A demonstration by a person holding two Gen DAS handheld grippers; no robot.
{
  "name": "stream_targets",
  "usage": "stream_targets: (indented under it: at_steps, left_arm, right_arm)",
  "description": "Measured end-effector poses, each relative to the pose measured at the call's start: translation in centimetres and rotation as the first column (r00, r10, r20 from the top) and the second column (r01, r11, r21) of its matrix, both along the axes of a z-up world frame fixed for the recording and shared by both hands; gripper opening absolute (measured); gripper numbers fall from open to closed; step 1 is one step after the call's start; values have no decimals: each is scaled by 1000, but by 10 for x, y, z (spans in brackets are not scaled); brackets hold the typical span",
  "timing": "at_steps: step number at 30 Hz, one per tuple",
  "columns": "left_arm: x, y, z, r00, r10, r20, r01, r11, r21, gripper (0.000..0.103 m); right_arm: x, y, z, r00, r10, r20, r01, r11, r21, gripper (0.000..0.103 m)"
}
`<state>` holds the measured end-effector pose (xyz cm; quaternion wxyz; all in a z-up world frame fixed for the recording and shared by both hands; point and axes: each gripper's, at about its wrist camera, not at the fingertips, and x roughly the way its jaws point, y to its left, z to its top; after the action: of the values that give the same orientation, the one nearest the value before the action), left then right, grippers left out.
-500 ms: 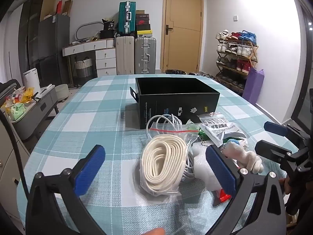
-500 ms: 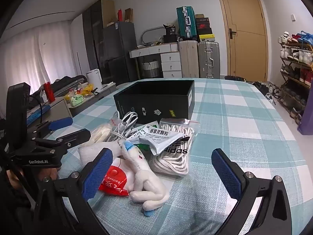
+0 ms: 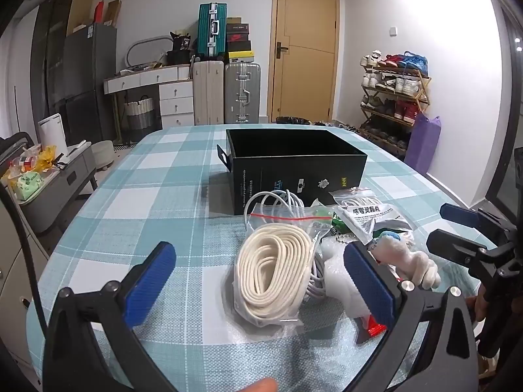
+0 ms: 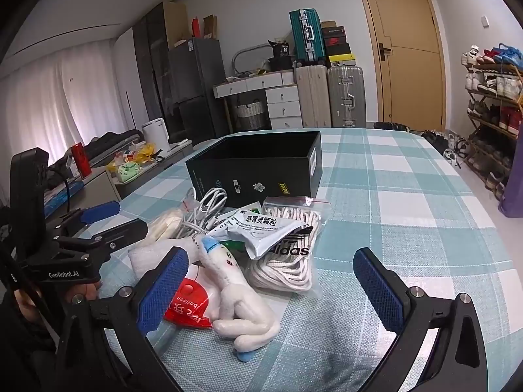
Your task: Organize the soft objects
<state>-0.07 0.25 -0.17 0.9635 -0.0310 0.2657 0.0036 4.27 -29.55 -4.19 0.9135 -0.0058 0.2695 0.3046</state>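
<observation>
Checked teal-and-white cloth covers the bench (image 3: 137, 196). Toward its far edge stands an open black box (image 3: 294, 170), empty as far as can be seen. Just in front of the box lies a heap of soft things: a bagged coil of flat white strap (image 3: 274, 271), a bagged white rope (image 4: 291, 261), a white cable (image 4: 209, 209), a silver sachet (image 4: 261, 228) on top, a white plush toy (image 4: 235, 297) and a red packet (image 4: 186, 307) near the front edge. Both the left gripper (image 3: 258, 281) and the right gripper (image 4: 271, 284) hover with fingers spread wide, holding nothing.
</observation>
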Motion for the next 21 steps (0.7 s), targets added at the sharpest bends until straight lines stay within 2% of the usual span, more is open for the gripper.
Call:
stream_targets:
  at_steps: [21]
  left_arm:
    - [-2,2,2,1000,4,8,-4,1000,-11,103]
  right_arm:
    - [1,0,-1,1000,7,0,-7,1000,-2,103]
